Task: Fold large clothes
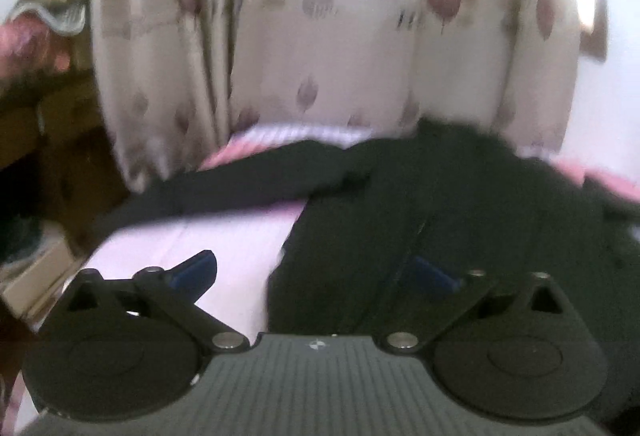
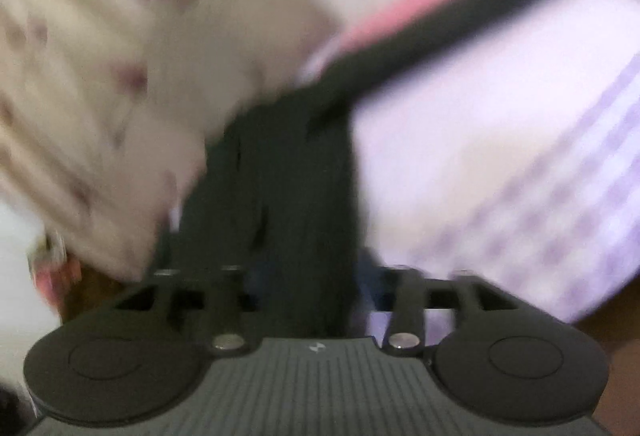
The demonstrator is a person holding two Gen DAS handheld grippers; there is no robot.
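Motion blur is smearing the whole right wrist view: the right gripper (image 2: 308, 276) is showing only vague fingertips, so whether its pads are pressing the dark garment (image 2: 288, 195) between them cannot be told. The garment is running off past the bed's (image 1: 224, 248) far edge in the left wrist view, its outline unreadable. The curtain's (image 1: 320, 47) print is dissolving into smudges, and a pinkish object (image 1: 20, 39) is being cut off at the left edge.

Left gripper (image 1: 316, 272) and right gripper (image 2: 308, 280): ribbed grey housing with a small white mark, two round black discs, black linkage arms with silver pins, blue pads (image 1: 196, 270) on the fingers.
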